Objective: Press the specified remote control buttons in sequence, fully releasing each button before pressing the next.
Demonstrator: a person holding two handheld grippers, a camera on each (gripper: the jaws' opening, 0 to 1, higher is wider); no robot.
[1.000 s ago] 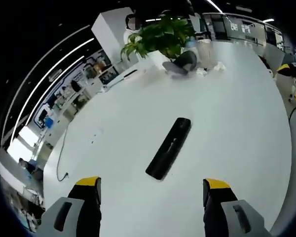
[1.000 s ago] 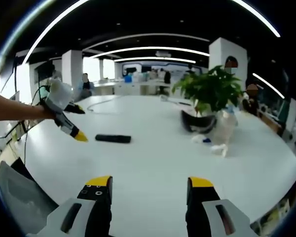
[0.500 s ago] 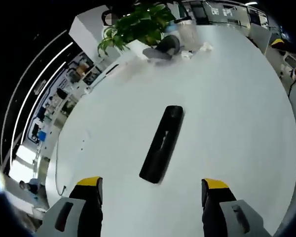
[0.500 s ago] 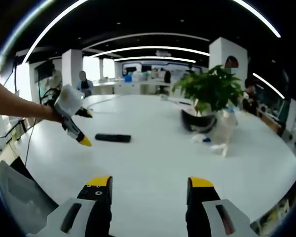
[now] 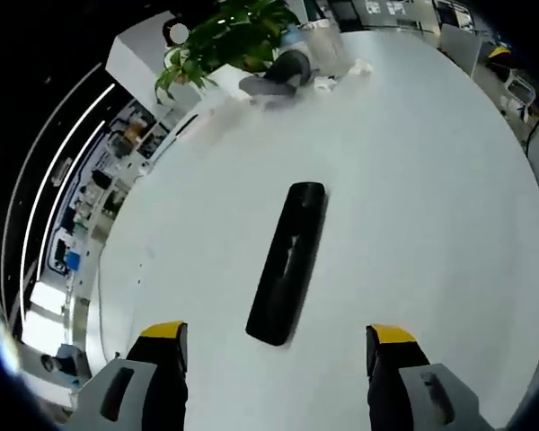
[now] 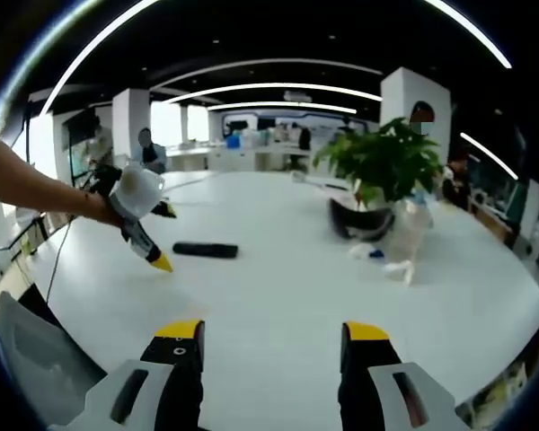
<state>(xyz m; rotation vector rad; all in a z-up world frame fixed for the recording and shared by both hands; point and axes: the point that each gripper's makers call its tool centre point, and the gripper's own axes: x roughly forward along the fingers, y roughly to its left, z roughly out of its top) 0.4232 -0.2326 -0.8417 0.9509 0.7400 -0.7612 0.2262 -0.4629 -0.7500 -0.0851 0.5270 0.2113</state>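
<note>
Overhead, remote (image 5: pixel 287 261) between open jaws.

long slim black plastic remote control (image 5: pixel 287 262): plain black | broad round white table (image 5: pixel 431 180): plain white | left gripper (image 5: pixel 278 355): black jaws, yellow tips, grey housing | right gripper (image 6: pixel 269 355): black jaws, yellow tips, grey housing | leafy potted plant (image 6: pixel 382 162): green | dark grey headset (image 6: pixel 359 220): dark grey
</note>
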